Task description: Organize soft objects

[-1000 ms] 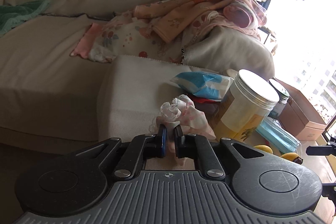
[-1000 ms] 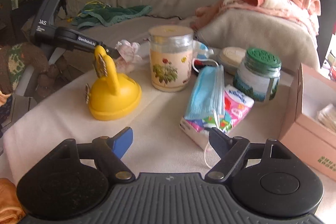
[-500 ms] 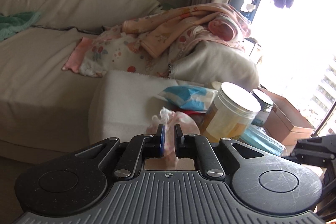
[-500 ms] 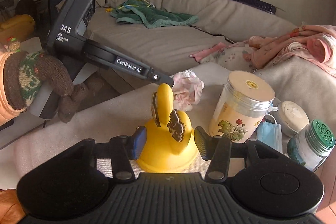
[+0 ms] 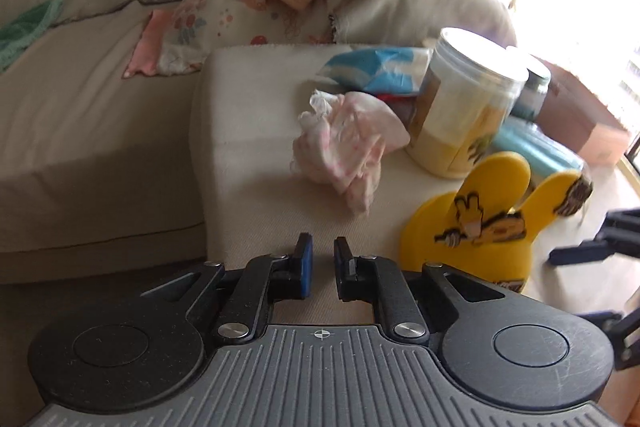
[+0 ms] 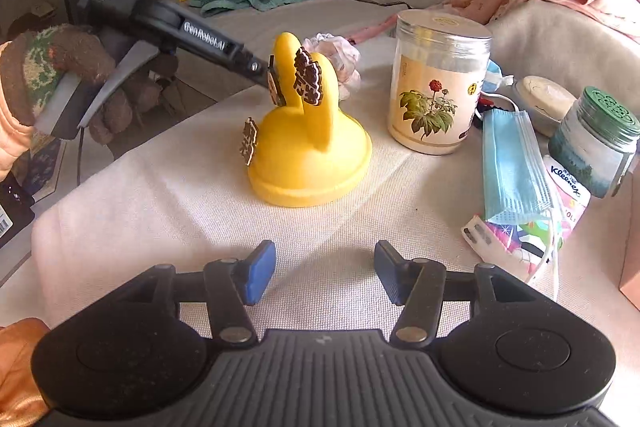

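While the left gripper (image 5: 321, 255) is seen with fingers narrowly parted and empty, the crumpled pink cloth (image 5: 347, 143) is recorded just above it at frame centre, on the cream-covered table (image 5: 248, 187). Right gripper (image 6: 325, 267): fingers spread wide, nothing held. Flower-printed jar (image 6: 438, 83), centre right: contents hidden. Green-lidded jar (image 6: 598, 141), right edge: whitish fill. Yellow rabbit-eared toy (image 6: 308, 155), centre.

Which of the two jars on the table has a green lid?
The smaller jar, at the right edge beside the Kleenex pack. The taller flower-printed jar, by the yellow toy, has a clear lid.
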The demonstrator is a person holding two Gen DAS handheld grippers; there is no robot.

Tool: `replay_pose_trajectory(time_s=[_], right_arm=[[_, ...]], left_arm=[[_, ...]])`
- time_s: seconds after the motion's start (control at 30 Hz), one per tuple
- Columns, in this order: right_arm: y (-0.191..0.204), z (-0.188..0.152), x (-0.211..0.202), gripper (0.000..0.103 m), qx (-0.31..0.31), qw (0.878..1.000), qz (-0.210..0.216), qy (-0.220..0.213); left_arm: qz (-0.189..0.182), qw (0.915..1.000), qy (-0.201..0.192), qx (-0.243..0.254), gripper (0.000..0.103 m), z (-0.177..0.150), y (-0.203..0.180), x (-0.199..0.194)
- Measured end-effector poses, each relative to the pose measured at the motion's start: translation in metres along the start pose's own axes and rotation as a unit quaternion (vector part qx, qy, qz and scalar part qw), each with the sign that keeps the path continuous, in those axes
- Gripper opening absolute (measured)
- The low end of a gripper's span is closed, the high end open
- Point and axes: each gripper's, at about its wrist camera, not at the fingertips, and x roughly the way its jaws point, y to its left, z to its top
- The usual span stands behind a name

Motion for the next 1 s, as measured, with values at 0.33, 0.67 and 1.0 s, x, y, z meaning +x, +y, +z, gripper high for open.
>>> replay_pose_trajectory(time_s=[0.33,0.67,1.0], right_arm=[[-0.001,-0.005,-0.001,0.060,-0.010,1.000,0.003,-0.017],[-0.003,-0.010,-0.003,0.064,-0.011,0.999,0.012,-0.032],[-0.002,-0.010,-0.003,0.067,-0.008,0.999,0.016,-0.034]], left_arm=[[-0.062,0.9816,0.117,0.138,0.021,0.013,-0.022,0.002],[-0.141,0.9749,0.124,0.119,0.039,0.015,-0.021,-0.011],[-0.043,0.9950,-0.012,-0.090,0.037,0.065,0.029,-0.004]])
